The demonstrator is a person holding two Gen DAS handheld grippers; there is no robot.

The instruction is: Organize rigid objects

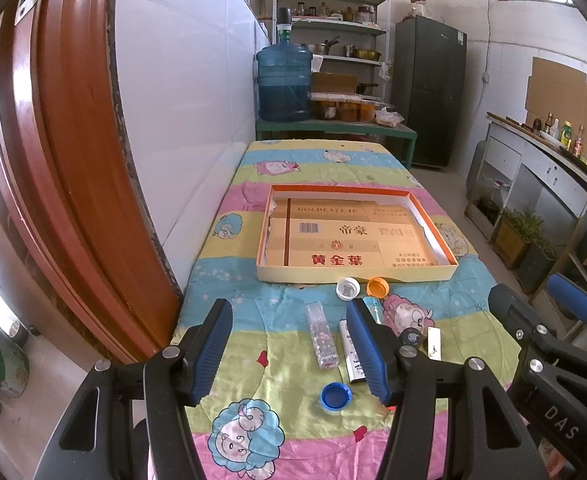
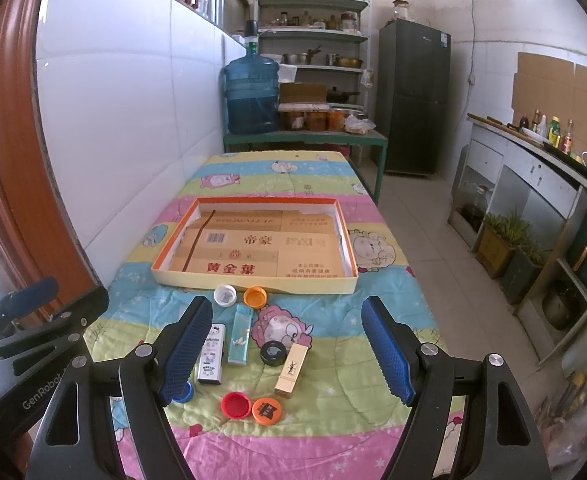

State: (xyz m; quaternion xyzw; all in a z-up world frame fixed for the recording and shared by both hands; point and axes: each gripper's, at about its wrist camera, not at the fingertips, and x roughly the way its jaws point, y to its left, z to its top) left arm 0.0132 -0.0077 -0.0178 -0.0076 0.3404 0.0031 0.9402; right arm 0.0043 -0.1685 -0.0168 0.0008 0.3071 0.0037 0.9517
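You are only just starting: both the left claw and right claw are hanging released, gripping nothing, while the caps, lighters and lipstick are all lying just in front of the empty tray.

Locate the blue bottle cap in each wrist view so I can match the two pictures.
Left wrist view: the blue bottle cap lies open side up on the quilt, low in the centre, between the open left gripper's fingers.
Right wrist view: the same cap peeks out at lower left, mostly hidden behind the right gripper's left finger.
Shared landmark: the white Hello Kitty lighter just beyond it.
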